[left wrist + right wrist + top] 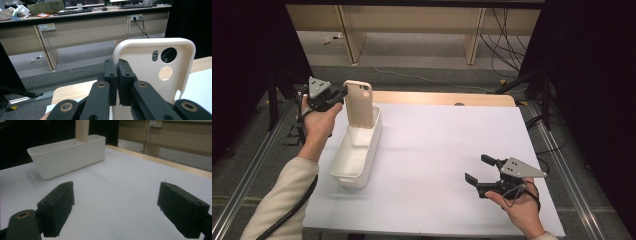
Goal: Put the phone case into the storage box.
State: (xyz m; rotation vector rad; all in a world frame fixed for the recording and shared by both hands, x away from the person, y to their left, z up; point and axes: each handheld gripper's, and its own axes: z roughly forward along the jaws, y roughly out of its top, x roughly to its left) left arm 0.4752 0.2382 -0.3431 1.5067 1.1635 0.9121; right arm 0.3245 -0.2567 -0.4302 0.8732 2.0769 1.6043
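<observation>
Fingers (125, 75) of my left gripper (341, 93) pinch the phone case (359, 102) edge, upright, lower end in the bin (343, 173); right gripper (478, 170) open, far off

I see a white sheet (447, 165) that covers most of the table, and a strip of bare wood (447, 98) shows along its far edge. Beyond it lies a grey floor (422, 75) with loose cables (504, 47) at the far right — one thin white cable (80, 69) also runs across the floor. Further back stand light wooden desks (82, 31). On the desk top I can make out a keyboard (75, 11), a woven basket (46, 7) and a small orange thing (43, 15). Metal rails (562, 165) run along both sides — black curtains (592, 75) hang left and right.
</observation>
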